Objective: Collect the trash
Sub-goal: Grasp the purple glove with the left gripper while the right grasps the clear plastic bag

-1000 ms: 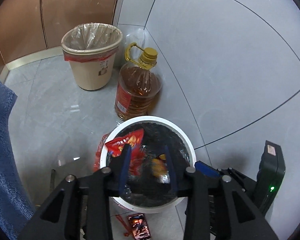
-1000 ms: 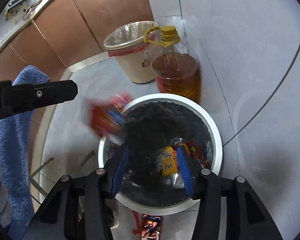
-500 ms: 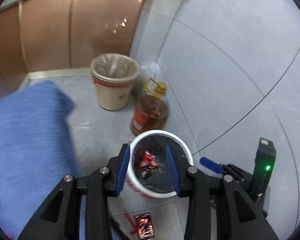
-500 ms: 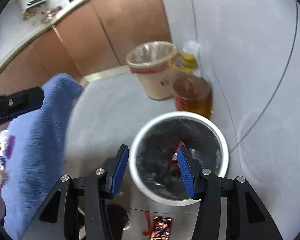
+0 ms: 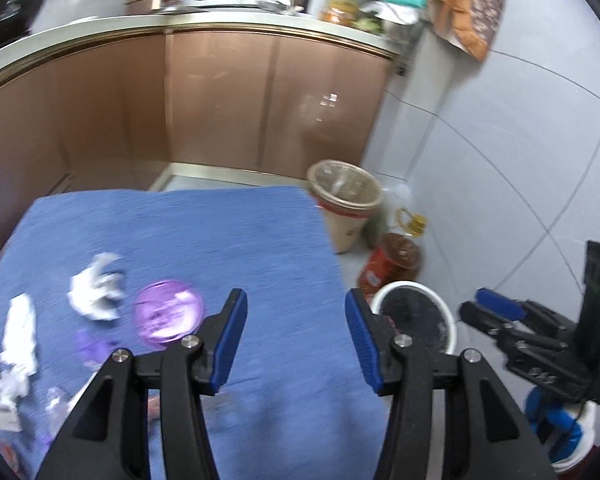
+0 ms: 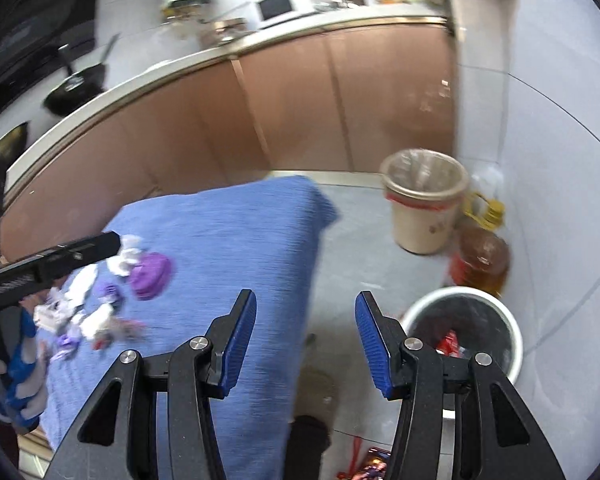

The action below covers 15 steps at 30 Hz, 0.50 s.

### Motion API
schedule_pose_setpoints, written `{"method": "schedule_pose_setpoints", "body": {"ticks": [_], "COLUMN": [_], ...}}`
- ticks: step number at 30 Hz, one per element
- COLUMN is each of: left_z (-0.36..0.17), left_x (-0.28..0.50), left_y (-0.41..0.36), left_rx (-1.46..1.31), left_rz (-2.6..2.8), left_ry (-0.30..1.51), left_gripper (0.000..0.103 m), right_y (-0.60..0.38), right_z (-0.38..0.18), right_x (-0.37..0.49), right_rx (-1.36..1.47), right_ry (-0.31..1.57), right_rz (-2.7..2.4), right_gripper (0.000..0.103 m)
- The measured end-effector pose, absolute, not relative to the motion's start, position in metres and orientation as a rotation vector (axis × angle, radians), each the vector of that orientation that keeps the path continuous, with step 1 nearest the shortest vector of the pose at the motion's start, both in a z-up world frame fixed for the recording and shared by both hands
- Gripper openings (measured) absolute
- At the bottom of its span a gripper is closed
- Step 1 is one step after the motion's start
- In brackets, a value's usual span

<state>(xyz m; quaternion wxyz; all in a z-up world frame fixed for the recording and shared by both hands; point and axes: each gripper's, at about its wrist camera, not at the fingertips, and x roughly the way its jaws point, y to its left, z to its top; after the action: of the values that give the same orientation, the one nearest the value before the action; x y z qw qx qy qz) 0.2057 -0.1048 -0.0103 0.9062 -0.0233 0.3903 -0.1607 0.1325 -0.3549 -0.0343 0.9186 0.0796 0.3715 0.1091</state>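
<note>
A white trash bin with a black liner [image 5: 440, 306] [image 6: 500, 312] stands on the floor right of a blue-clothed table [image 5: 220, 240] [image 6: 240, 240]; a red wrapper [image 6: 449, 342] lies inside it. On the cloth lie crumpled white tissues [image 5: 96, 290] [image 6: 126, 258], a purple lid [image 5: 168, 312] [image 6: 150, 272] and small purple and white scraps [image 6: 72, 320]. My left gripper [image 5: 296, 340] is open and empty above the cloth. My right gripper [image 6: 306, 344] is open and empty over the table's right edge; it also shows in the left wrist view [image 5: 500, 312].
A beige lined bin [image 5: 346, 200] [image 6: 424, 200] and a cooking-oil jug [image 5: 396, 260] [image 6: 482, 256] stand by the grey wall. Brown cabinets [image 5: 220, 96] run behind. A red packet [image 6: 374, 464] lies on the floor near the white bin.
Both grippers rose from over the white bin and swung left toward the blue table. The red wrapper dropped into the bin. Both jaws are wider open.
</note>
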Motion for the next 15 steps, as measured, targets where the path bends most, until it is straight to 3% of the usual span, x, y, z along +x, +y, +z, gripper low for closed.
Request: {"method": "schedule_pose_setpoints", "body": {"ticks": [8,15], "left_z": [-0.036,-0.068], "left_x": [0.201,0.207], "left_y": [-0.002,0.036], "left_rx": [-0.063,-0.093], "left_rz": [-0.143,-0.083], "left_ry": [0.855,0.931], "left_gripper": [0.056,0.06], "right_y": [-0.271,-0.216], "right_z": [-0.031,-0.058], "right_x": [0.129,0.139], "right_rx": [0.099,0.062], "right_ry": [0.793,0.85], "right_rz": [0.411,0.531], "right_gripper": [0.051,0.051]}}
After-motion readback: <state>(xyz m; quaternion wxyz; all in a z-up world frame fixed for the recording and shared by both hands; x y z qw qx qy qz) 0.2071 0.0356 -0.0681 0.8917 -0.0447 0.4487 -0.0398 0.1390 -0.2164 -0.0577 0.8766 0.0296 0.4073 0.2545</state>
